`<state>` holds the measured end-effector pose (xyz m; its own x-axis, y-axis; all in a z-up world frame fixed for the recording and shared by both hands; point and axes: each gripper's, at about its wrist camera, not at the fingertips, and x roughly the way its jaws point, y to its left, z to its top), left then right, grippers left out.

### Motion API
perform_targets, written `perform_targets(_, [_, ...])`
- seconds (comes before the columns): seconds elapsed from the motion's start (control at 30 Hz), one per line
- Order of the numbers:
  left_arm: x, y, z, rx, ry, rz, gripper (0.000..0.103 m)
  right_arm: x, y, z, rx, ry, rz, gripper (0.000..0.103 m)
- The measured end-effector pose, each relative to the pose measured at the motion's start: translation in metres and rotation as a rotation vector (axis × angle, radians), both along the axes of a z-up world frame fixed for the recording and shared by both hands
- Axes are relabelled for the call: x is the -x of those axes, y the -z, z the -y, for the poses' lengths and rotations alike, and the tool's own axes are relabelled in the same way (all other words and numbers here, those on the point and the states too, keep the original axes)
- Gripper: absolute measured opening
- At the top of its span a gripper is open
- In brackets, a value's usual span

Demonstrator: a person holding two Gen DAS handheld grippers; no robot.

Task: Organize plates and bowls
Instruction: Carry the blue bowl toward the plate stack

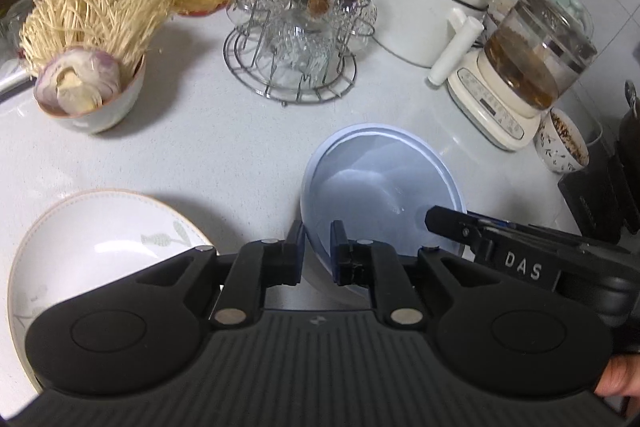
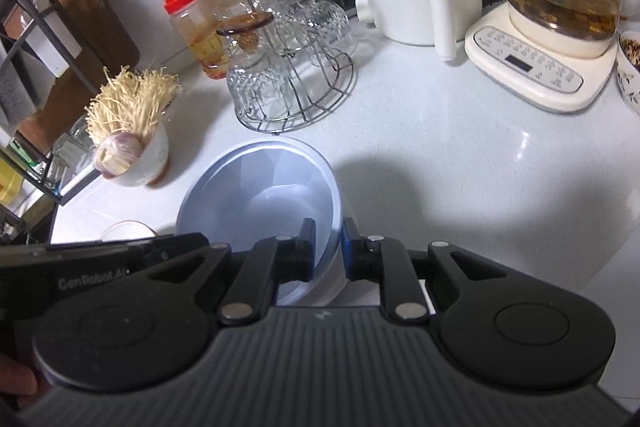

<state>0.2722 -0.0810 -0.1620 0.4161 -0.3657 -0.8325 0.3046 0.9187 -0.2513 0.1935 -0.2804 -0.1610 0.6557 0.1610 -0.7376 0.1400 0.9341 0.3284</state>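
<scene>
We have the blue bowl on the white counter between our two tools, pinched at opposite sides of its rim: the left gripper has its jaws nearly together across the bowl's near-left wall, one finger inside and one outside, and the right gripper is clamped the same way across the near-right wall. So the bowl lies straight ahead of and just below both grippers, shared evenly; neither hand is nearer. It is round, so it has no long axis to mind; what matters, we judge, is that the white plate lies just to the bowl's left, close beside it, a likely partner for stacking. Counting: one blue bowl, one white plate, one bowl of enoki and garlic far left, and one patterned bowl at the right by the kettle base. A wire rack of glasses stands beyond the blue bowl.
</scene>
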Motion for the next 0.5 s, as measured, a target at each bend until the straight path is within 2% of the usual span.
perform_targets(0.07, [0.000,0.002,-0.002,0.006,-0.002,-0.019,0.015,-0.001,0.001,0.001,-0.006,-0.001,-0.008,0.018])
perform_targets(0.13, [0.001,0.001,-0.004,0.004,-0.007,-0.022,0.021,-0.001,0.001,0.001,-0.012,-0.013,-0.015,0.019])
perform_targets(0.2, [0.002,-0.001,-0.006,-0.006,-0.019,-0.013,0.031,-0.002,0.001,0.001,-0.013,-0.038,-0.021,0.031])
perform_targets(0.23, [0.002,-0.003,-0.008,-0.013,-0.025,-0.008,0.033,-0.003,0.000,0.001,-0.011,-0.053,-0.017,0.046])
perform_targets(0.27, [0.003,-0.004,-0.010,-0.016,-0.029,-0.005,0.034,-0.002,-0.001,0.001,-0.006,-0.052,-0.012,0.054])
perform_targets(0.5, [0.005,-0.012,-0.024,0.006,-0.064,-0.011,0.035,-0.009,0.010,0.015,-0.068,0.021,-0.044,0.053])
